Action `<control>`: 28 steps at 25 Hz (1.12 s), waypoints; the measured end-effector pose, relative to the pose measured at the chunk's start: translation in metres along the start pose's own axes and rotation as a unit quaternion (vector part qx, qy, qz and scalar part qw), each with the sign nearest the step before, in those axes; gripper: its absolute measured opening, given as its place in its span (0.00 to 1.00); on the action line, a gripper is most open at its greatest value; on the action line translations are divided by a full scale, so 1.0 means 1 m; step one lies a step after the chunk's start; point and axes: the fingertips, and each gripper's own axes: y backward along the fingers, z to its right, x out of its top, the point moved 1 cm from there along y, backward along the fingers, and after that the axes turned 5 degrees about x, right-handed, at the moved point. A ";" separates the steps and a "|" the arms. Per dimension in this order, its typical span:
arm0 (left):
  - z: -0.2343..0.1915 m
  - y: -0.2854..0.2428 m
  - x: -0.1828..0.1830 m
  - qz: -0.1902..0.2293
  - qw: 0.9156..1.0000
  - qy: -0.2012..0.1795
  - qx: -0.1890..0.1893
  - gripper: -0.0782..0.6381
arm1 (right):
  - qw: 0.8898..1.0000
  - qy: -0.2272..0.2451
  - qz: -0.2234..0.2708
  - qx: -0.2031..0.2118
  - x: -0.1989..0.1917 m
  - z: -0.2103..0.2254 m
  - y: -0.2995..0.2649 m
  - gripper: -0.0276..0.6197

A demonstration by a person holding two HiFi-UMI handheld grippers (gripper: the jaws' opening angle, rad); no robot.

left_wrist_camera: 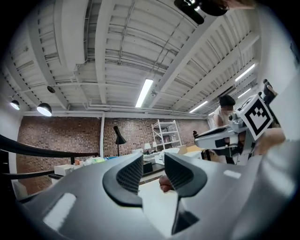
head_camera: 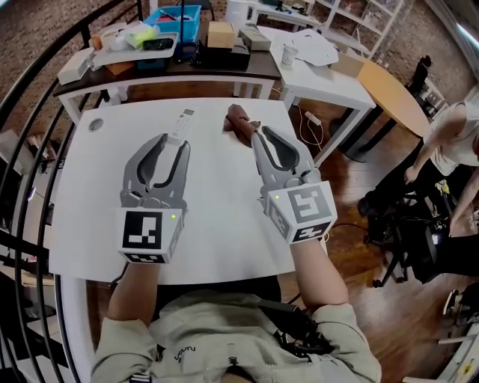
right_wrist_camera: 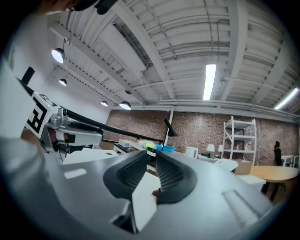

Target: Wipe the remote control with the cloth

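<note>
Hovering over white table, brick wall behind: left gripper jaws apart, right gripper nearly together

Remote lies at the desk's far edge, left of centre. Cloth lies right of it, near but apart. Left gripper is above the desk, in front of the remote. Right gripper is in front of the cloth, its jaw tips overlapping the cloth's near edge in the head view. Bin is on a second desk behind. Cup is on a side desk behind-right, with a round table farther right. Person is at far right, railing at left.
</note>
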 end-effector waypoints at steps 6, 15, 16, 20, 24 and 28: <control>0.016 0.026 0.018 0.030 0.999 0.035 0.008 0.26 | 1.000 0.014 0.011 -0.014 0.011 -0.009 0.028 0.09; 0.030 0.061 0.027 0.038 0.998 0.044 0.010 0.21 | 0.999 0.008 0.039 -0.003 0.018 -0.038 0.054 0.05; 0.031 0.064 0.026 0.038 0.998 0.043 0.012 0.20 | 0.999 0.008 0.039 -0.002 0.017 -0.042 0.057 0.05; 0.039 0.079 0.022 0.035 0.998 0.043 0.013 0.18 | 0.999 -0.007 0.040 0.002 0.013 -0.057 0.071 0.05; 0.049 0.096 0.008 0.020 0.999 0.043 0.010 0.16 | 0.999 -0.016 0.034 0.006 0.006 -0.072 0.085 0.05; 0.060 0.109 -0.006 0.004 0.998 0.055 0.000 0.13 | 0.999 -0.025 0.022 0.022 -0.006 -0.082 0.095 0.05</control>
